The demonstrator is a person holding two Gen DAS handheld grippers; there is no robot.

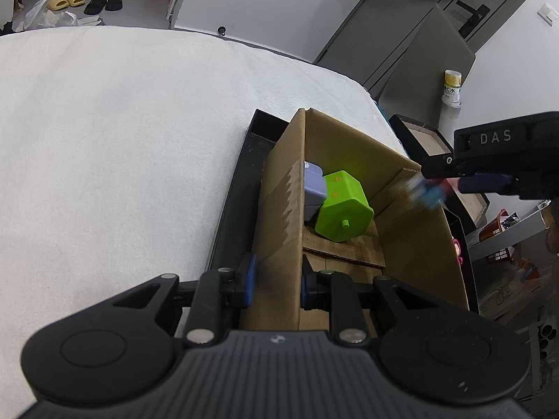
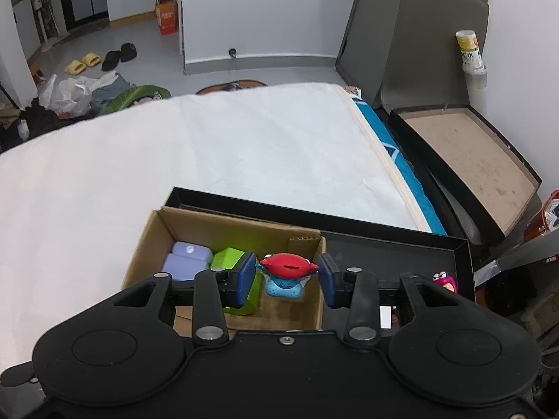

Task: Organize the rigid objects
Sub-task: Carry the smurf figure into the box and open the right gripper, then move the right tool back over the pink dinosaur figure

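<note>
A cardboard box (image 1: pixel 412 241) stands in a black tray (image 1: pixel 234 202) on a white mattress. Inside lie a green toy (image 1: pixel 344 209) and a lilac toy (image 1: pixel 314 188). My left gripper (image 1: pixel 276 281) is shut on the box's left wall. In the right wrist view the box (image 2: pixel 146 244) holds the lilac toy (image 2: pixel 187 260), the green toy (image 2: pixel 227 256) and a red and blue figure (image 2: pixel 284 276). My right gripper (image 2: pixel 286 277) is open, its pads on either side of the figure without touching it. The right gripper (image 1: pixel 428 188) shows blurred above the box's right wall.
A pink figure (image 2: pixel 443 281) sits in the black tray (image 2: pixel 401 251) to the right of the box. An open black box (image 2: pixel 471 160) lies beside the mattress (image 2: pixel 209 153). Slippers and bags lie on the far floor.
</note>
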